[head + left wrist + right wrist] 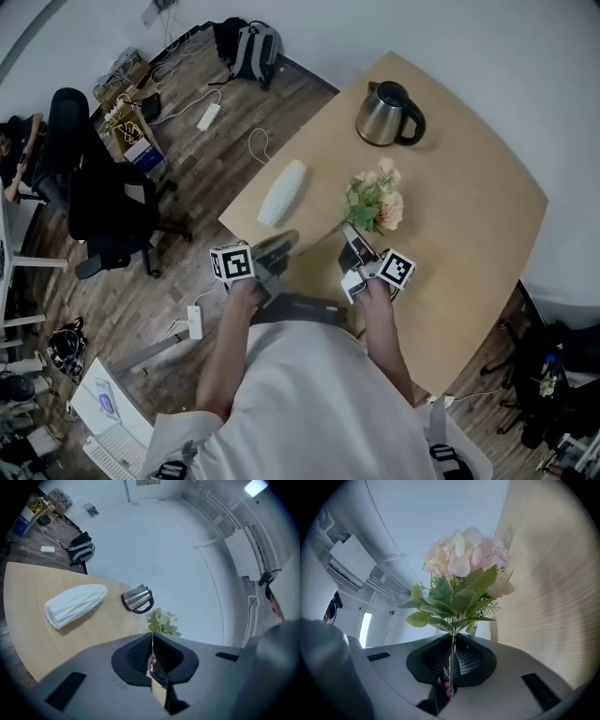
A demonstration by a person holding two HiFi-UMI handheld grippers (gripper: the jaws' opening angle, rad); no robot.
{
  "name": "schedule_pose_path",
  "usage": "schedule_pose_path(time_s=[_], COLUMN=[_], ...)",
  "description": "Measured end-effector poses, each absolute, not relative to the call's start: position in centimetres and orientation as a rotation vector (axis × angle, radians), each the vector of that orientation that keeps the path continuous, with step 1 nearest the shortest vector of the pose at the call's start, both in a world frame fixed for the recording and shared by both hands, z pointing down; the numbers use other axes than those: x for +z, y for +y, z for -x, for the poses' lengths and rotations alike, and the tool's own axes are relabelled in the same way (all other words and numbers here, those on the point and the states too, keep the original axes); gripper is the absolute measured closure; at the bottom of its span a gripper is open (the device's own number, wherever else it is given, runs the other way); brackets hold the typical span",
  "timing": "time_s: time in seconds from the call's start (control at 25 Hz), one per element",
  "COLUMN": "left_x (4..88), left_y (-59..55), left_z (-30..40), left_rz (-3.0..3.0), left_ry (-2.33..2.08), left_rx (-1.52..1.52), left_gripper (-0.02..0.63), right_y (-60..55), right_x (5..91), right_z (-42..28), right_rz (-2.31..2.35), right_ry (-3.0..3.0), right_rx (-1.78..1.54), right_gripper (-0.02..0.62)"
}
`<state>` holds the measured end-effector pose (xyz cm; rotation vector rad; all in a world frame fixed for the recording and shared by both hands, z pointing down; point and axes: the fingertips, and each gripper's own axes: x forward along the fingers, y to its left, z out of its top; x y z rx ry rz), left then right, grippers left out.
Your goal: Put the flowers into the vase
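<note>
Gripping the flowers (461, 581) by the stem in the right tool (452, 641), narrow on it, blooms above the tabletop (469, 234). Left tool (152, 641) closed, empty. Carrying step, apparently. Next: probably stand the vase (282, 192), lying on its side leftward, upright, then thread stem in.

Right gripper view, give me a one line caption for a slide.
The right gripper clamps the pale pink flowers by the stem, with the wooden table filling the right edge.
</note>
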<state>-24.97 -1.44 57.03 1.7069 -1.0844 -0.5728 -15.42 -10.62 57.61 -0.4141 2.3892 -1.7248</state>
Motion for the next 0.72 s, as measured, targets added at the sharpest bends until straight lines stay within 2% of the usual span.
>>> schedule_pose_path(time_s=[0.44,0.72], left_x=[56.7,57.5], left_y=[-7.1,-9.6], left_z=[23.4,26.3], left_rz=[-1.765,-1.772], left_ry=[-1.02,-1.001], left_rx=[-0.477,-0.469], left_gripper=[0.6,0.6], right_y=[-14.8,-15.7], right_x=[58.6,58.1], right_z=[11.5,11.2], right_rz=[0.546,0.639], right_ry=[2.277,2.255], right_rx=[-1.696,-1.64], right_gripper=[0.558,0.558])
